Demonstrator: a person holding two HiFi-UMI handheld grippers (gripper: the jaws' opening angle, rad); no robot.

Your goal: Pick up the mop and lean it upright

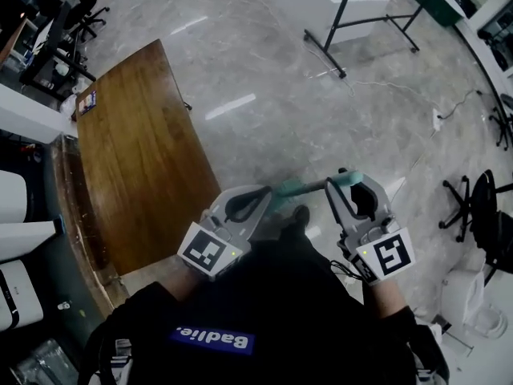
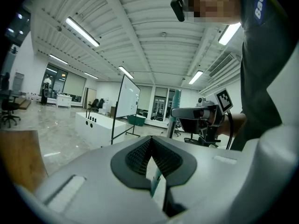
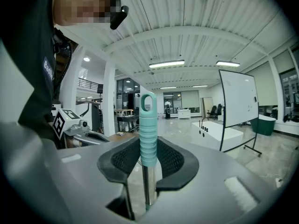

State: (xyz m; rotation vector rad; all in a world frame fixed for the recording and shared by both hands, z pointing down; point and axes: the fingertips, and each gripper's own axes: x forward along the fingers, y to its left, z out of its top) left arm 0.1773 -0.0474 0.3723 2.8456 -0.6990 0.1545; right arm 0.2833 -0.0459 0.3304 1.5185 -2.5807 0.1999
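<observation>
The mop handle point(image 1: 300, 188) is a metal shaft with a teal ribbed grip point(image 3: 148, 134) and a hanging loop at its end. It runs across in front of my body between both grippers. My right gripper point(image 1: 353, 184) is shut on the handle just under the teal grip, and the bare shaft point(image 3: 148, 183) shows below its pads. My left gripper point(image 1: 258, 197) is shut on the shaft further along, where a thin strip of it point(image 2: 155, 177) shows between the closed pads. In the left gripper view the right gripper point(image 2: 198, 115) appears ahead. The mop head is hidden.
A brown wooden table point(image 1: 136, 151) stands close on my left. A whiteboard on a black wheeled stand point(image 1: 361, 22) is farther ahead, and a black office chair point(image 1: 481, 207) is at the right. A cable and socket strip point(image 1: 437, 119) lie on the grey floor.
</observation>
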